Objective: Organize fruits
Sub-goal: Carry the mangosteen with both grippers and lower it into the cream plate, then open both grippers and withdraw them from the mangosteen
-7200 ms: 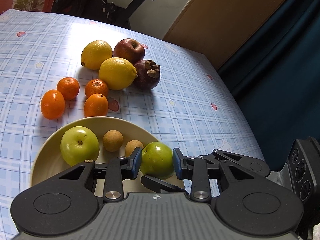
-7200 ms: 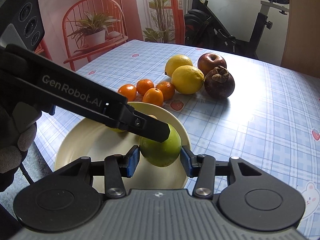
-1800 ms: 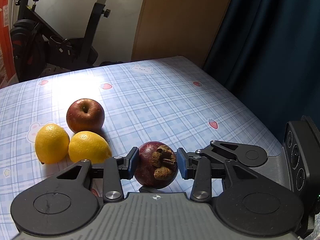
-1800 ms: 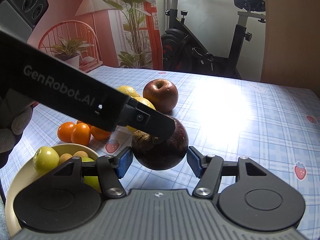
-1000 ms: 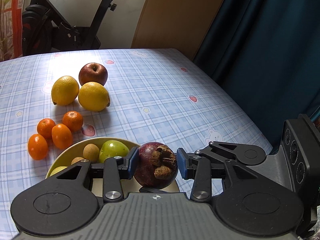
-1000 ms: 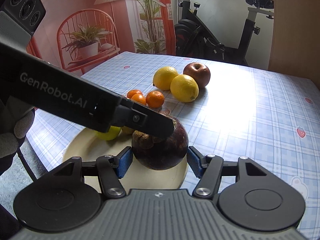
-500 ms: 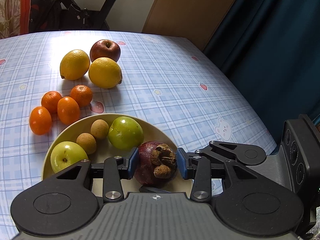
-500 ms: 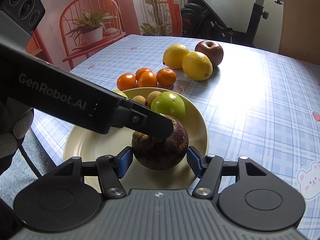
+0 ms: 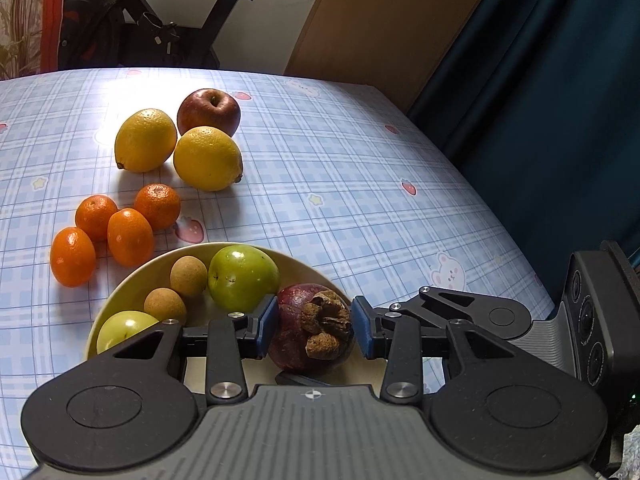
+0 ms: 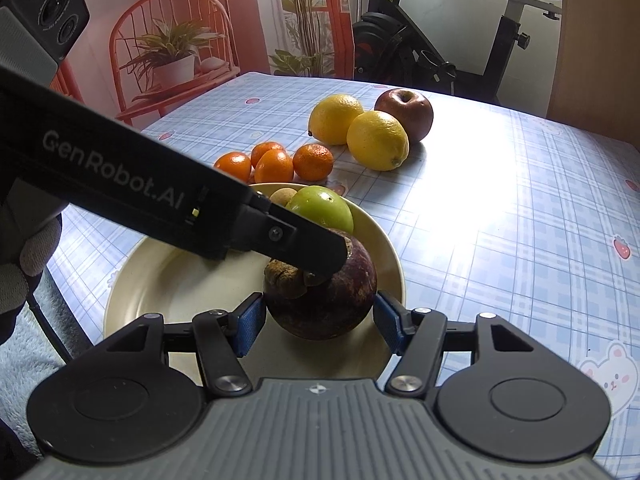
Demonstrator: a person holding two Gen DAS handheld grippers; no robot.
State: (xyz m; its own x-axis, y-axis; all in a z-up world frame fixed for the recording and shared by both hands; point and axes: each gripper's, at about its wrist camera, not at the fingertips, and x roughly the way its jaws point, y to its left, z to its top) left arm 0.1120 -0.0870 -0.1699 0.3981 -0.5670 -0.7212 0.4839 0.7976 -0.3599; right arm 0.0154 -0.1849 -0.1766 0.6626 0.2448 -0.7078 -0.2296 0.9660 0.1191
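A dark purple mangosteen with a dry brown cap sits between the blue pads of my left gripper, which is shut on it. My right gripper grips the same mangosteen crosswise at its widest part. The left gripper's black finger lies across the fruit's top. The fruit hangs low over the near right part of the cream plate; whether it touches the plate I cannot tell. In the plate lie two green fruits and two small brown longans.
On the blue checked tablecloth beyond the plate lie several small oranges, two lemons and a red apple. The table's right edge drops off toward a dark curtain. A gloved hand holds the left gripper.
Both grippers have carried the mangosteen from beside the apple and lemons to the plate and lowered it. Over the last half second the view has hardly shifted.
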